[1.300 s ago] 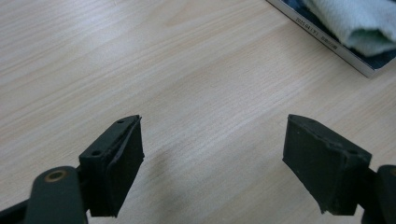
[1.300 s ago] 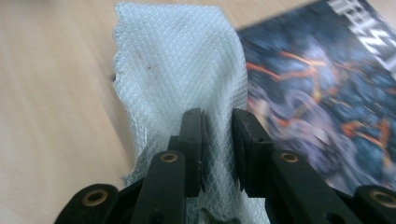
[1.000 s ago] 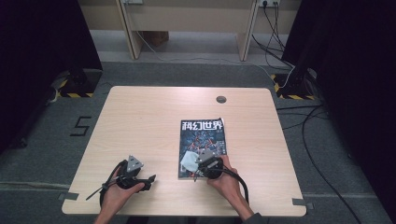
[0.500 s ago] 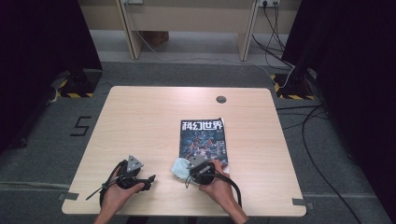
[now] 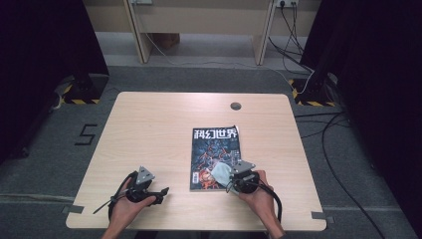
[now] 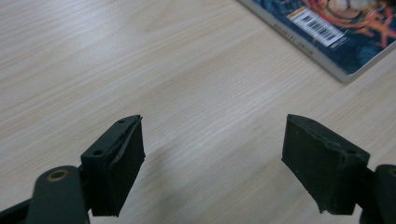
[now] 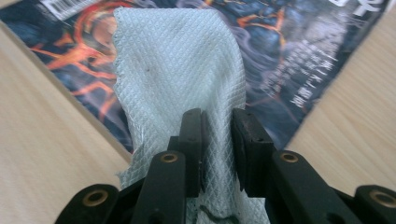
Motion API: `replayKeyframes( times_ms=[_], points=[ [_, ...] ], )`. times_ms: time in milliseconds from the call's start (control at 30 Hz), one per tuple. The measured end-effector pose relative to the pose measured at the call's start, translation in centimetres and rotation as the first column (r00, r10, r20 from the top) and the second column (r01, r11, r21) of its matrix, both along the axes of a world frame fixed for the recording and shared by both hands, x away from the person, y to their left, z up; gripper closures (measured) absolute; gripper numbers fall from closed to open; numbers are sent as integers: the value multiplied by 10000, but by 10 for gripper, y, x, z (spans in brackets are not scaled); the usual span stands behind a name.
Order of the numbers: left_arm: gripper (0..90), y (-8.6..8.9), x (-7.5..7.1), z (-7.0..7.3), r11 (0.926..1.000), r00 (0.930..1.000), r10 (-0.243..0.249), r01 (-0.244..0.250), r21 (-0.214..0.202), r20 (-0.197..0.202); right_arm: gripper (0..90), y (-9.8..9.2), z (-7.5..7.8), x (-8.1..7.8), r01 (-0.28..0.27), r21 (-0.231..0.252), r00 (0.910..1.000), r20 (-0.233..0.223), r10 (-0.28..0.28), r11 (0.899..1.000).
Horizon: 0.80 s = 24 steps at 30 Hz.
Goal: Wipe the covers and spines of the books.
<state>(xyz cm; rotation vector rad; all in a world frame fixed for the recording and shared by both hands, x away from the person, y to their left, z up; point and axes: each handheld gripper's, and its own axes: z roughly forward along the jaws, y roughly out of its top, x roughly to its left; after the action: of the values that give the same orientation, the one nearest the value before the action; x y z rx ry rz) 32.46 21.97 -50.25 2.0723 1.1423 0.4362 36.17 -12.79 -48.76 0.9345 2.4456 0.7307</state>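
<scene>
- The right gripper [image 7: 217, 140] pinches a white embossed paper towel [image 7: 180, 70]; its jaws stand close together with a fold of the towel pressed between them, in the right gripper view.
- The towel runs up from between the jaws and spreads forward past their tips, lying flat on the cover of a science-fiction magazine [image 7: 289, 60].
- In the high view, the towel [image 5: 220, 173] sits on the magazine's [image 5: 214, 149] near right corner, just ahead of the right gripper [image 5: 230, 178] and touching it.
- The magazine lies on the wooden table [image 5: 149, 124], right of centre.
- The left gripper [image 6: 212, 163] has its jaws spread wide over bare tabletop, nothing between them; the magazine's corner [image 6: 327, 32] lies well ahead of them.
- In the high view, the left gripper [image 5: 161, 194] rests near the table's front edge, well apart from the towel.
</scene>
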Motion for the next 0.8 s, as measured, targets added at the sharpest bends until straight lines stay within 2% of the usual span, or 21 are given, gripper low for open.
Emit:
replayKeyframes(
  times_ms=[33,67,133,200,267,367,433,467,533,600,700,800],
  points=[
    [204,-2,0,0,9994,10000,75,-75,-332,-21,747,-2,0,2,49,15,10000,61,-49,10000],
    [204,-5,1,-1,9988,9999,149,-147,-466,46,745,-4,0,2,169,44,9999,35,-169,9998],
    [203,-17,4,-2,9986,10000,65,-62,-522,56,745,-8,0,5,329,127,9995,12,-329,9994],
    [203,-30,8,-2,9987,9997,-49,61,-506,240,746,-10,-1,6,388,298,9992,-57,-386,9988],
    [203,-43,10,-2,9991,9990,-157,174,-390,426,748,-7,-1,5,397,152,9992,-19,-397,9991],
    [203,-60,11,-3,9980,9980,-459,476,-406,432,748,-5,-1,4,319,-71,9994,142,-318,9995],
    [202,-68,12,-5,9969,9973,-658,671,-421,327,748,-5,0,4,288,-66,9995,106,-288,9996],
    [203,-72,13,-7,9969,9969,-729,738,-286,311,748,-6,-1,5,332,30,9994,73,-332,9994],
    [203,-75,13,-11,9961,9958,-871,867,150,284,748,-6,-1,4,295,60,9995,97,-295,9995],
    [204,-75,14,-13,9964,9964,-824,819,235,205,748,-3,-1,3,191,146,9998,48,-192,9997],
    [193,-75,14,-13,9969,9966,-776,772,162,267,749,5,-2,0,-119,109,9999,65,118,9999],
    [193,-75,17,-10,9981,9972,-590,597,-152,464,750,10,-2,-4,-425,116,9991,39,424,9990]
  ],
)
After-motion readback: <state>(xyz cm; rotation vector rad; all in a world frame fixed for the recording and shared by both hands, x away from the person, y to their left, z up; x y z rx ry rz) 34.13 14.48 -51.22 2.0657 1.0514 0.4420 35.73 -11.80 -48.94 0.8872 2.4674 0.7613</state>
